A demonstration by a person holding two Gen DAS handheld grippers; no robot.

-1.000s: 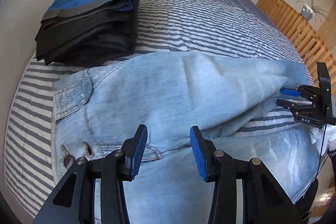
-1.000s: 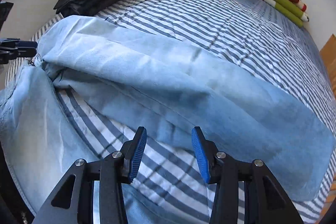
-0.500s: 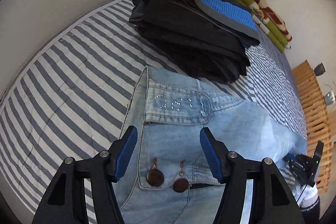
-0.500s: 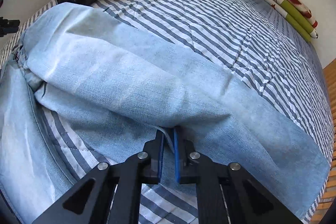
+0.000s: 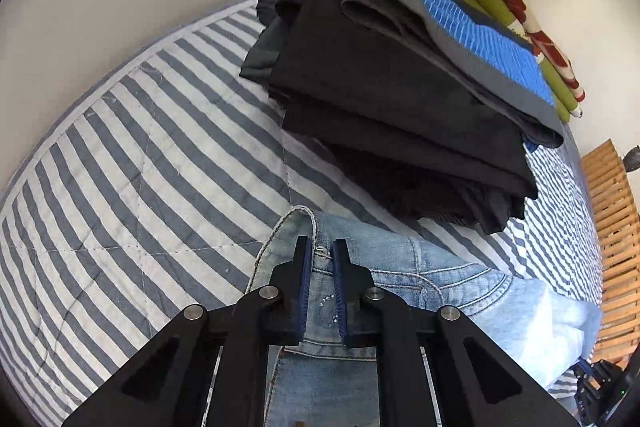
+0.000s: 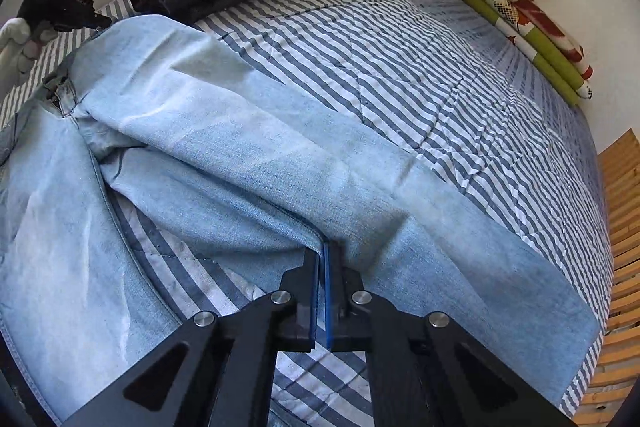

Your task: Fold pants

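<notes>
Striped quilt (image 6: 400, 39) covers the bed, white wall behind.

Left hand-held gripper (image 5: 320, 267): jaws closing on the waistband corner of the light-blue jeans (image 5: 440, 291); the denim edge sits between the blue pads (image 5: 305, 287), pads nearly on it, narrow gap visible. Gripper points steeply down at the bed. Jeans waistband lies on the quilt just below the stack of folded dark clothes (image 5: 392, 99), which has a blue-and-grey garment on top.

Right hand-held gripper (image 6: 321, 255): jaws closed, pinching a raised fold of one jeans leg (image 6: 248, 155) between its pads. That leg runs diagonally across the quilt from upper left to lower right; the other leg lies toward the lower left edge of the right wrist view, with a strip of quilt showing between the two.

Outward: left gripper body and a white-gloved hand (image 6: 16, 43) show at the far left of the right wrist view, beside the waistband. Green-and-red folded blanket (image 6: 520, 19) against the far wall. Wooden slats (image 6: 624, 227) beside the bed at right.
</notes>
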